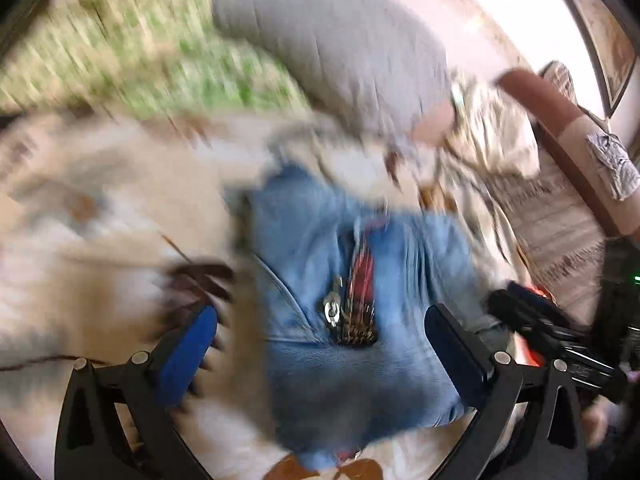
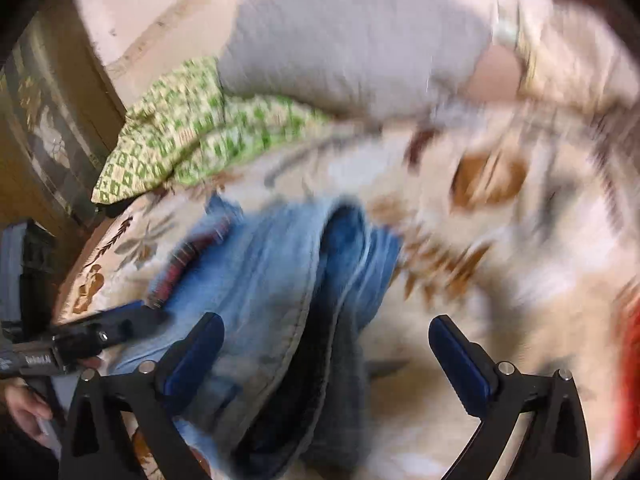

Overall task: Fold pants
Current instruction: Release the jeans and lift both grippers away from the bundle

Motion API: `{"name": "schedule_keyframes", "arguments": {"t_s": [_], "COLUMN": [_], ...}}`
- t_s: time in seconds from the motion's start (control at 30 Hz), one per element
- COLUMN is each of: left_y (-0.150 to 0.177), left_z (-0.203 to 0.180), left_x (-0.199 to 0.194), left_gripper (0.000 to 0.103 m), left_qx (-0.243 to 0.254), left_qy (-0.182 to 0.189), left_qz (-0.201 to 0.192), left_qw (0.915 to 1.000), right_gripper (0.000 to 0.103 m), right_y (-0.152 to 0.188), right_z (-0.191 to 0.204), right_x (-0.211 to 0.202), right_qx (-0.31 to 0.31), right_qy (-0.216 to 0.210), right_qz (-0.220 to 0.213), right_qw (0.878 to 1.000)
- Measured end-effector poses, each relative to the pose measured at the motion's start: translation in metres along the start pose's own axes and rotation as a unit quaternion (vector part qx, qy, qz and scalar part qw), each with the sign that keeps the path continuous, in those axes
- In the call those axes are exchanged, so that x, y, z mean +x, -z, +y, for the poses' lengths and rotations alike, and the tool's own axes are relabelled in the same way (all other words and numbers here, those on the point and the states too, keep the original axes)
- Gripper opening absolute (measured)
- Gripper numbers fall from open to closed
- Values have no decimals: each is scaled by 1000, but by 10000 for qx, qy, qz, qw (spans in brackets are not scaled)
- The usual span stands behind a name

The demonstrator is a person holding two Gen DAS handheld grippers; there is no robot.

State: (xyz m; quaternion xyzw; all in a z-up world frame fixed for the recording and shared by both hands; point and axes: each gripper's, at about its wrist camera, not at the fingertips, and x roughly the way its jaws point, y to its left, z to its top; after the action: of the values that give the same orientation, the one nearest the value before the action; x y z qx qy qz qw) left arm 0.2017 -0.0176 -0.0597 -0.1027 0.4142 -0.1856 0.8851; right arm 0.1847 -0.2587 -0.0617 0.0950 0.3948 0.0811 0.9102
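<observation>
Light blue jeans [image 1: 344,280] lie crumpled on a floral bedspread [image 1: 80,248]. In the left wrist view the open zipper and red plaid lining [image 1: 360,292] face up. My left gripper [image 1: 320,332] is open, its blue-padded fingers [image 1: 188,352] straddling the waist area just above the cloth. In the right wrist view the jeans [image 2: 280,280] show an open leg or waist hem. My right gripper [image 2: 326,344] is open over that hem. The left gripper's tip also shows in the right wrist view [image 2: 120,320], at the jeans' edge. Both views are motion-blurred.
A grey pillow [image 2: 352,48] and a green patterned pillow [image 2: 188,128] lie at the far side of the bed. A wooden headboard or frame [image 2: 48,140] stands at the left. A red item [image 2: 628,340] lies at the right edge.
</observation>
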Motion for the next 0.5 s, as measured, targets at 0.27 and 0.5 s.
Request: {"name": "schedule_keyframes", "arguments": {"t_s": [0.27,0.5], "left_y": [39,91], "left_z": [-55,-68], "left_x": [-97,-111], "left_gripper": [103,103], "left_qx": [941,852], "left_qy": [-1631,-1577], "left_qz": [-1270,-1058], "left_qw": [9739,9781], "right_gripper": [103,103], "right_y": [9,75], "right_z": [43,50], "right_x": [-113,-148], "right_qx": [-308,59], "right_qy": [1117,1251], "right_qz": [-903,-789], "right_qw": [9892,9890]}}
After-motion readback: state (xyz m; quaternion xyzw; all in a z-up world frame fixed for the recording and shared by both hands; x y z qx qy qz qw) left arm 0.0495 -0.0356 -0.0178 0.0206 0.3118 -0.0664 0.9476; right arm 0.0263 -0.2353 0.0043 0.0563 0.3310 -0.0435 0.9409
